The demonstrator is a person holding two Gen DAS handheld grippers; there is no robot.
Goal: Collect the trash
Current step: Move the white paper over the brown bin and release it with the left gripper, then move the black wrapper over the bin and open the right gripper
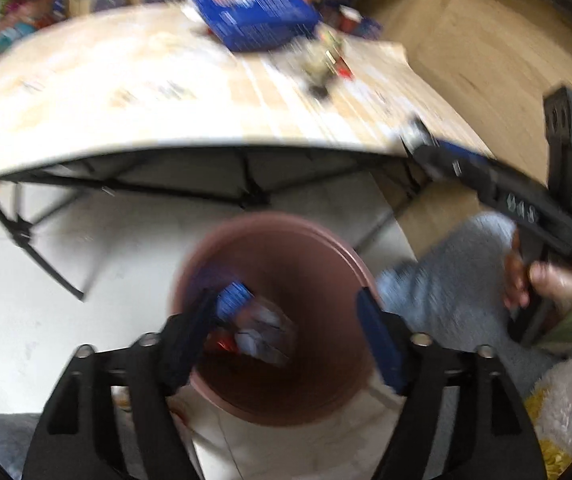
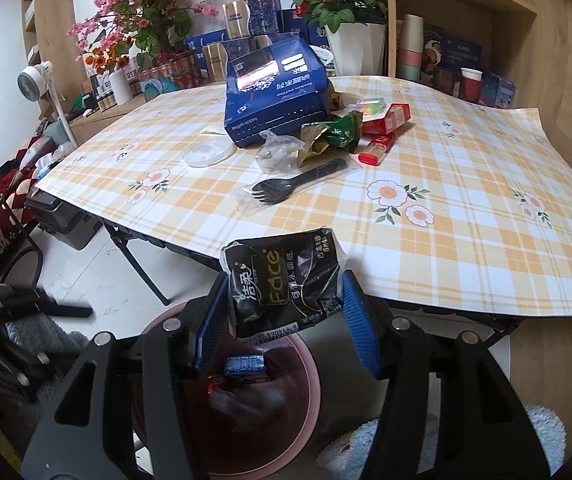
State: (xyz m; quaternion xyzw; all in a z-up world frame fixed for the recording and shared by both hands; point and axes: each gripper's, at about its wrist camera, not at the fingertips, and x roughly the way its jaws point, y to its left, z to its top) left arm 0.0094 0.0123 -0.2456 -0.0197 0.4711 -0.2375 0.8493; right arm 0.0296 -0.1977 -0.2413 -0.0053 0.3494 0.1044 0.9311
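The left claw, low in its frame, gapes empty over the round pink plastic bin, wrappers already inside. The right claw grips a crumpled black tissue packet; more litter remains mid-frame on the checked worktop.

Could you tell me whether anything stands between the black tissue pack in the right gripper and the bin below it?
Nothing visible does. The right gripper holds the black tissue pack above the open pink bin, which has no lid and only some trash at its bottom.
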